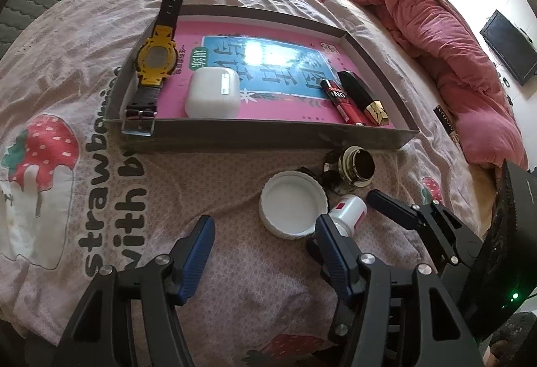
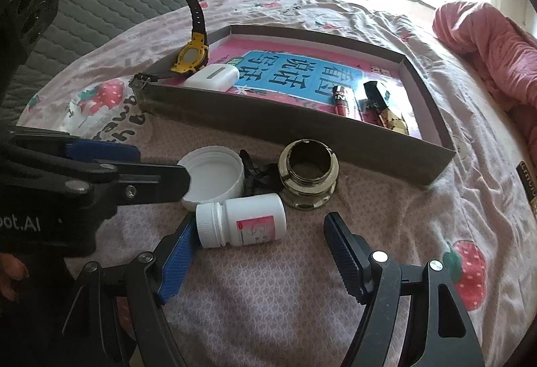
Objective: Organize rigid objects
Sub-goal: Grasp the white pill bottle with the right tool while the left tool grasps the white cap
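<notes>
**A:** How far along is the tidying?

**B:** About halfway, I'd judge. The shallow grey cardboard tray point(image 1: 255, 132) with the pink-and-blue book cover lining its floor already holds four things: a yellow-cased wristwatch with a black strap point(image 1: 157, 59) draped over its wall at about nine o'clock, a white rounded plastic earbud case point(image 1: 213, 93) just beside the watch, and, toward three o'clock, a red-and-black cylindrical battery point(image 1: 340, 100) next to a black lipstick tube with a gold end point(image 1: 364, 98).

**A:** And what's left out?

**B:** Three rigid items lie on the strawberry-print bedsheet point(image 1: 100, 165), at the tray's six o'clock: a wide white plastic screw lid point(image 2: 214, 174) lying open side up, an empty dark glass jar with a metallic rim point(image 2: 308, 177), and a small white plastic pill bottle with a pink label point(image 2: 243, 221) on its side. There's also something black and crumpled between lid and jar (I can't tell what it is).

**A:** The claws?

**B:** Both stand wide and empty. The right gripper point(image 2: 256, 253) hovers with the pill bottle just ahead of its gap, the cap beside its blue finger. The left gripper point(image 1: 265, 236) sits near the white lid, gripping nothing.

**A:** So the bottle goes next?

**B:** Likely.
</notes>
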`<state>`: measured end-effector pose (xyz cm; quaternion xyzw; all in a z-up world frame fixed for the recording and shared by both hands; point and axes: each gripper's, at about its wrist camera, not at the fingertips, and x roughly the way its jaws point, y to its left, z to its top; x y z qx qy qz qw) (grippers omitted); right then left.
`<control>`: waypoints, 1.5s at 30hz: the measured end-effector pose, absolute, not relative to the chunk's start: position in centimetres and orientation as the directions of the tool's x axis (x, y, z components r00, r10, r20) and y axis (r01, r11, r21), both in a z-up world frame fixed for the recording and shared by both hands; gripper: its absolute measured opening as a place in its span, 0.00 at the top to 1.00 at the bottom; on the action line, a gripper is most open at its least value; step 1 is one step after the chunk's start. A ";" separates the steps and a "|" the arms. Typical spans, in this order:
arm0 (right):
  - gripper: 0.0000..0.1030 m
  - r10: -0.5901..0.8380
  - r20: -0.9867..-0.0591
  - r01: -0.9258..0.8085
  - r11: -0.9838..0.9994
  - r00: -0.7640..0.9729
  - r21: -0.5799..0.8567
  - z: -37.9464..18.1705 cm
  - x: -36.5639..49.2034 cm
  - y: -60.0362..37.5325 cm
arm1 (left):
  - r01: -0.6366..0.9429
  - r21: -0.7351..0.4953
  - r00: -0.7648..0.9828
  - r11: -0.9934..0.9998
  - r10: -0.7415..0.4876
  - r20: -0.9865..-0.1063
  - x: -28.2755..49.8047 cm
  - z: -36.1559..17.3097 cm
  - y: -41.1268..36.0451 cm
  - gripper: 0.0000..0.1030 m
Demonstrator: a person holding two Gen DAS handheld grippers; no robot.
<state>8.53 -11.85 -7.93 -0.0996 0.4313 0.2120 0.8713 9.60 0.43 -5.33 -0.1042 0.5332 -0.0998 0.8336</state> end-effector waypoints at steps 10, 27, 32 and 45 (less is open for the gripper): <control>0.52 0.287 -0.790 -0.443 0.896 0.542 0.022 -8.0 9.1 -13.2 | 0.083 -0.302 0.393 0.950 -0.310 -0.866 10.5 -5.9 -1.0 0.40; 0.54 0.259 -0.791 -0.381 0.924 0.554 0.036 -8.0 9.9 -16.0 | 0.096 -0.290 0.377 0.952 -0.304 -0.875 11.3 -7.0 -2.2 0.40; 0.54 0.259 -0.791 -0.380 0.924 0.554 0.036 -8.1 10.0 -16.0 | 0.093 -0.279 0.374 0.956 -0.293 -0.880 11.4 -7.3 -2.1 0.40; 0.54 0.254 -0.790 -0.370 0.928 0.559 0.037 -8.2 10.0 -15.9 | 0.107 -0.186 0.398 0.977 -0.214 -0.892 11.6 -7.8 -2.5 0.39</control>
